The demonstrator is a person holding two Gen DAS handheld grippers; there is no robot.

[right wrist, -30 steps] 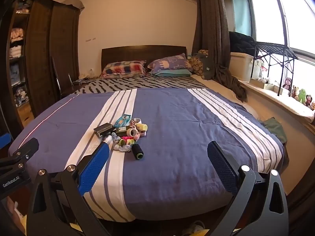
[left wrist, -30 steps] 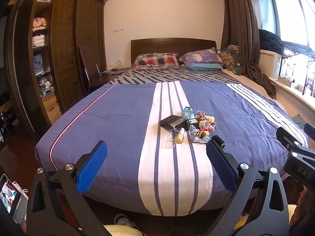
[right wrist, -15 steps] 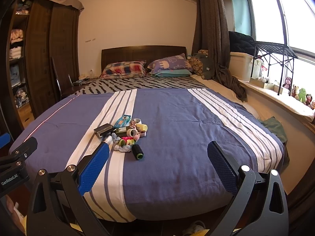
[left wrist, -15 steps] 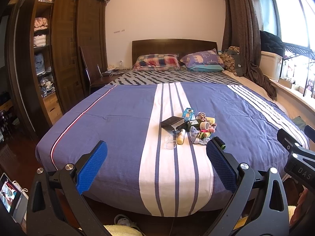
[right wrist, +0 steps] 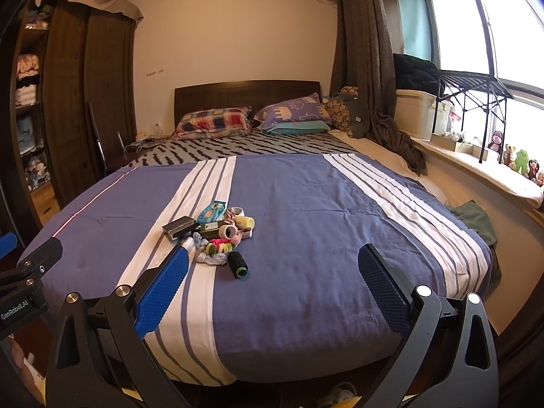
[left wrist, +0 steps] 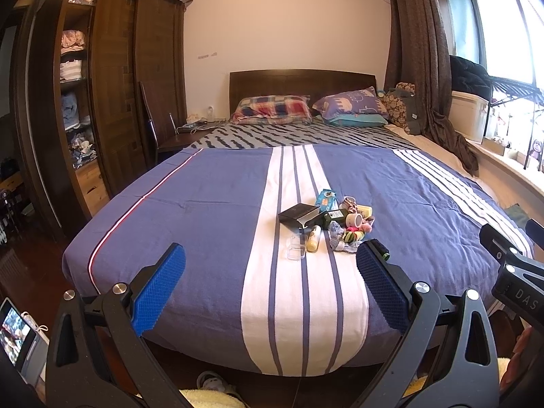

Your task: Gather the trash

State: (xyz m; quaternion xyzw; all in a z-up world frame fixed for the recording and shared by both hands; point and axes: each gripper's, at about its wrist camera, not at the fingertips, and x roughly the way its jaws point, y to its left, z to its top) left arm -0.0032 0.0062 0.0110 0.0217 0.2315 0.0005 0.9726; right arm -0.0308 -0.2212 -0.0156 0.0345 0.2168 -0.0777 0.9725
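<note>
A small pile of trash lies on the bed's white stripe: a black box, a blue packet, a clear plastic case, a yellow tube, a dark bottle, coloured bits and a black spool. The pile also shows in the right wrist view. My left gripper is open and empty, held before the foot of the bed, short of the pile. My right gripper is open and empty, with its left finger in front of the pile's near edge.
The blue striped bedspread covers a wide bed with pillows at the headboard. A wooden wardrobe stands on the left, with a chair beside it. A window ledge with boxes and toys runs along the right. Slippers lie on the floor.
Both cameras have shifted only slightly; the view has drifted a little closer to the bed. Both grippers stay open and nothing on the bed has moved.
</note>
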